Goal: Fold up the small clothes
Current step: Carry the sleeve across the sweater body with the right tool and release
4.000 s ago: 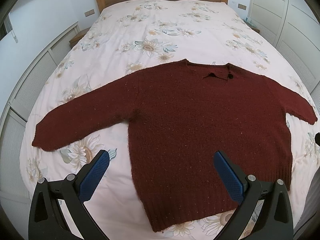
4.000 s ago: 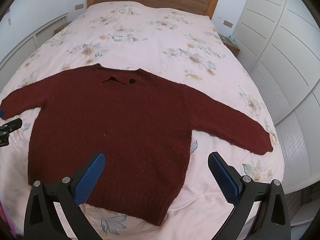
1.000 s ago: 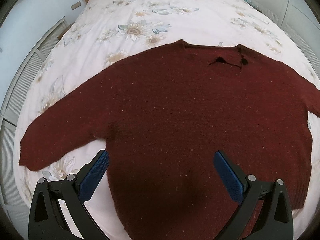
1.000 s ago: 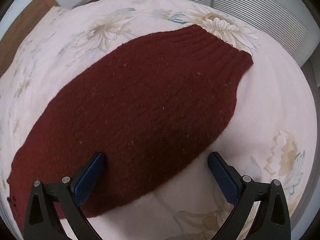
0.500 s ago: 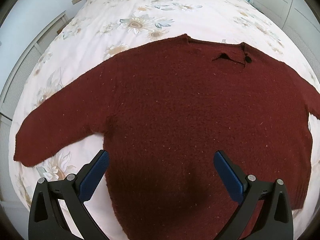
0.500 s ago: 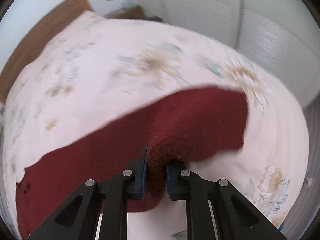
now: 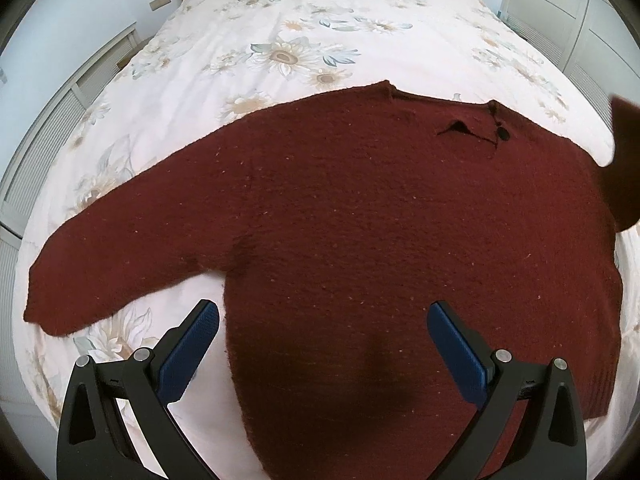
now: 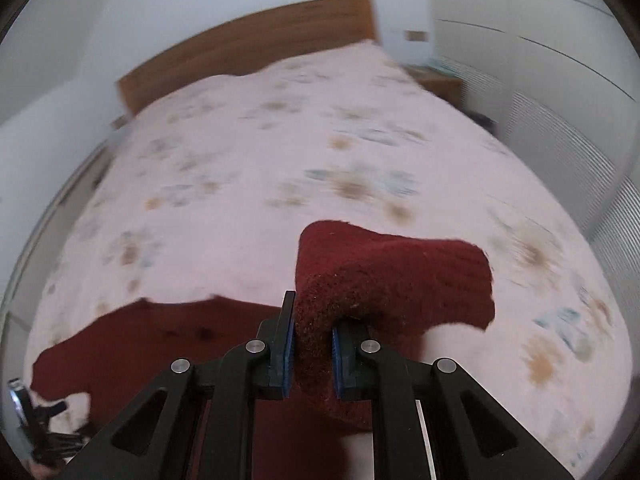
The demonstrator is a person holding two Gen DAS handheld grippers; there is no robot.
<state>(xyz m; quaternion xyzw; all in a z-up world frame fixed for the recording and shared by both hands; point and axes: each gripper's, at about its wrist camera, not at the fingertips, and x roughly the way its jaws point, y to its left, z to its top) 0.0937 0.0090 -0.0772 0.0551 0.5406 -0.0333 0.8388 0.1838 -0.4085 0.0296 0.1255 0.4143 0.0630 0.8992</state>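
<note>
right gripper (image 8: 313, 344) clamped on sweater's right sleeve (image 8: 394, 276), lifted off bed | left gripper (image 7: 322, 354) jaws apart over hem | maroon sweater (image 7: 360, 220) flat on floral duvet (image 7: 280, 32) | step: sleeve fold | next: likely carry sleeve across chest, release

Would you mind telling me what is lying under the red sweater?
The sweater lies on a floral bedspread. Its right sleeve is lifted, pinched in the right gripper. Whatever is beneath its body is covered.
</note>
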